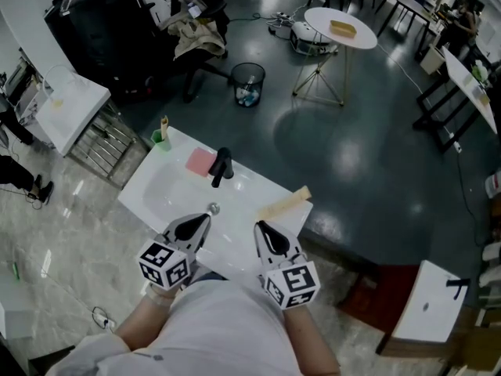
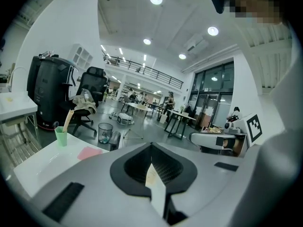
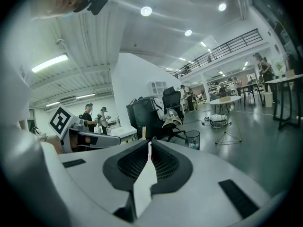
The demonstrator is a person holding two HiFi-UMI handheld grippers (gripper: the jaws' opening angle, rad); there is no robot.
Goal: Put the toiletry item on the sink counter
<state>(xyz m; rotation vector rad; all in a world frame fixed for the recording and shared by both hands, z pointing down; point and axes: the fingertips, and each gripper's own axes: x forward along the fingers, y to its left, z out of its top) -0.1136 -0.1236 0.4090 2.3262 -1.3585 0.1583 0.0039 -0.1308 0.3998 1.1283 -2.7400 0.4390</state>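
One green cup (image 1: 160, 139), pale stick (image 1: 164, 124) inside.

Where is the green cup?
In the head view, the green cup stands at the far left corner of the sink counter, just left of the pink square.

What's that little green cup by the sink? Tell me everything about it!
The green cup is small, pale green and looks like plastic. It stands upright on the far left corner of the white sink counter. A tan stick leans out of its open top. A flat pink pad lies nearby without touching it. Neither pair of tongs is near it.
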